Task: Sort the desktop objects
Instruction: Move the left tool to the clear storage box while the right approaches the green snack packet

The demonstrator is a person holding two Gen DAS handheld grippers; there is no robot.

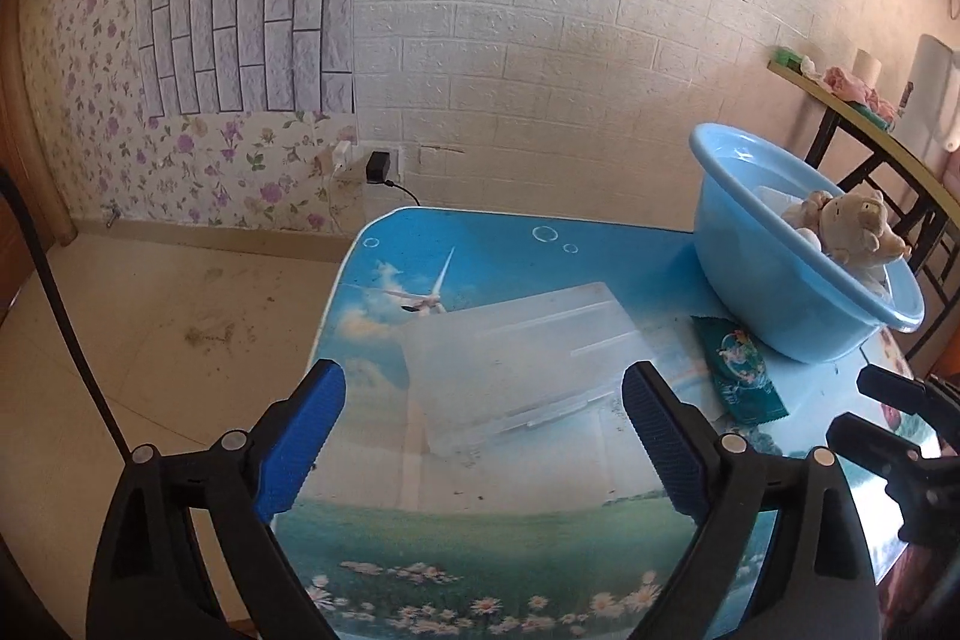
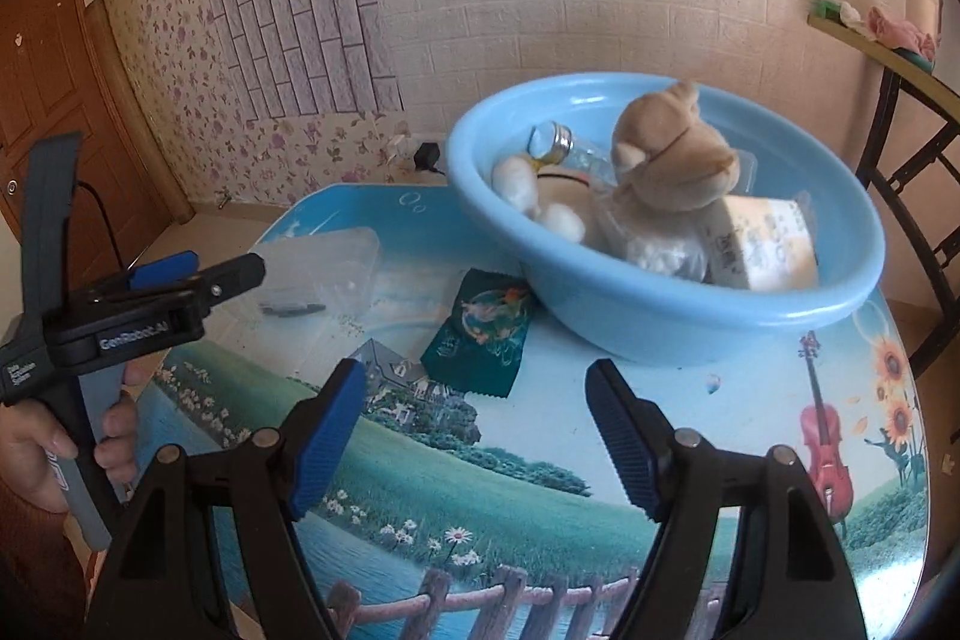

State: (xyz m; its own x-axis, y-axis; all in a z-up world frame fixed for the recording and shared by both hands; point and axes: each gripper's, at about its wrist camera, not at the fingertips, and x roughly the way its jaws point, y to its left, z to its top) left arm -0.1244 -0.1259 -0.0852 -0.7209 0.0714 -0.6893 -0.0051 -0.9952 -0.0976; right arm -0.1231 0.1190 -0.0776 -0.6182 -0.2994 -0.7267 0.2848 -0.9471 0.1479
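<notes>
My left gripper (image 1: 483, 381) stands open over the picture-printed table (image 1: 480, 538), its blue pads either side of the near end of a clear plastic box (image 1: 522, 358) without touching it. In the right wrist view the box (image 2: 324, 268) holds a small dark item, and a hand holds the left gripper (image 2: 222, 269) beside it. My right gripper (image 2: 477, 376) is open and empty, just short of a dark green snack packet (image 2: 480, 334). That packet (image 1: 744, 370) lies against a blue basin (image 2: 660, 304) holding a beige plush toy (image 2: 672, 160), a glass bottle (image 2: 564, 145) and a white pack (image 2: 771, 244).
The table's (image 2: 720, 430) left edge drops to a tiled floor (image 1: 150, 316). A charger (image 1: 378, 167) is plugged into the brick-pattern wall behind. A second table (image 1: 864, 130) with small items stands at the back right. A brown door (image 2: 42, 58) is at far left.
</notes>
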